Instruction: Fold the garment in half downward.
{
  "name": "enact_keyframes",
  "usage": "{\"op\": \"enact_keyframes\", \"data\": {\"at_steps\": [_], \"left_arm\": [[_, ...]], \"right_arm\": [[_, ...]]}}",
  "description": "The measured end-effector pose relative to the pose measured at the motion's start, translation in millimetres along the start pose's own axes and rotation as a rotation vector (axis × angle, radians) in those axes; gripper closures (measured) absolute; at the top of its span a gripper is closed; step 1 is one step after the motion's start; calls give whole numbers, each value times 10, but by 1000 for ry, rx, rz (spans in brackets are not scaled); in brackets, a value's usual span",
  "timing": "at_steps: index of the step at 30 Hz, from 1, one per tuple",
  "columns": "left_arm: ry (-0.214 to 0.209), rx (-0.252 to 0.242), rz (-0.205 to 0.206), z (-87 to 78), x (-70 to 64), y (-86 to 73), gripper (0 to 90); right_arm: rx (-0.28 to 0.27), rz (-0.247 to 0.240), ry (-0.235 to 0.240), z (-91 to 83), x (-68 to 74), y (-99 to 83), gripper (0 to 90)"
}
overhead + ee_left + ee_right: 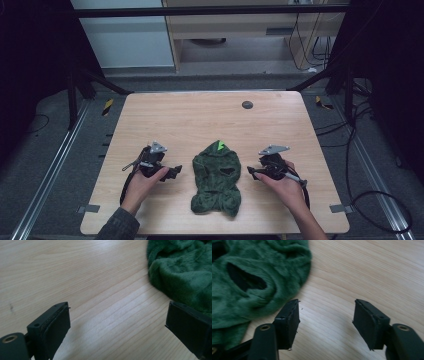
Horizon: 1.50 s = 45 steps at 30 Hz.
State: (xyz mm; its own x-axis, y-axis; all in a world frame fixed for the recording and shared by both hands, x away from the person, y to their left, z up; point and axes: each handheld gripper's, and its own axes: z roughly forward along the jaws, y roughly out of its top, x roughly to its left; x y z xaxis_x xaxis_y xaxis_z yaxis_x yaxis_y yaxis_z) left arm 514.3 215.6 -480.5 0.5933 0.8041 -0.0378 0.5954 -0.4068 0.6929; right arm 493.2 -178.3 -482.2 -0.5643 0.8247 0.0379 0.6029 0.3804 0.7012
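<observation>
In the high view we see a green fleece garment (217, 178) lying crumpled at lower centre of the wooden table (210, 115), with a bright green tag at its top end and a dark opening in its middle. Left gripper (176, 173) sits just left of it and right gripper (251, 172) just right, each held by a hand and pointing inward at the cloth, neither touching it. A small dark round disc (247, 104) lies near the table's far edge, upper centre. In the left gripper view we get the fleece (182, 272) close up at upper right, jaws wide apart over bare wood, the right-hand jaw just short of the fabric edge. In the right gripper view the garment (249, 282) fills the upper left, dark openings clear; jaws apart, nothing between them.
</observation>
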Motion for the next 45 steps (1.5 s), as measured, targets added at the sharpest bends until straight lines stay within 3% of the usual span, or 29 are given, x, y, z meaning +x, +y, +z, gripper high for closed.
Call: {"op": "enact_keyframes", "data": {"at_steps": [3,8,13,17,21,29,32,36,41,45], "left_arm": [[-32,13,21,35,-49,153,78],[-46,29,45,82,-113,282,129],[-61,30,63,130,-167,416,254],[-72,13,71,161,-197,522,326],[-77,16,86,264,-244,619,377],[-67,24,115,394,-337,674,352],[-63,23,108,417,-337,673,330],[-54,18,102,415,-318,668,324],[-42,21,93,418,-265,645,334],[-49,41,79,444,-218,599,361]], "right_arm": [[5,-37,12,13,41,83,459],[11,-55,43,35,72,193,559],[26,-70,79,135,88,314,677],[25,-72,86,200,111,372,712],[22,-60,97,334,147,459,672],[39,-31,88,515,151,508,542],[56,-21,100,560,165,513,527],[77,-32,94,599,179,502,561],[82,-57,122,622,198,502,716],[90,-63,125,623,209,506,758]]}}
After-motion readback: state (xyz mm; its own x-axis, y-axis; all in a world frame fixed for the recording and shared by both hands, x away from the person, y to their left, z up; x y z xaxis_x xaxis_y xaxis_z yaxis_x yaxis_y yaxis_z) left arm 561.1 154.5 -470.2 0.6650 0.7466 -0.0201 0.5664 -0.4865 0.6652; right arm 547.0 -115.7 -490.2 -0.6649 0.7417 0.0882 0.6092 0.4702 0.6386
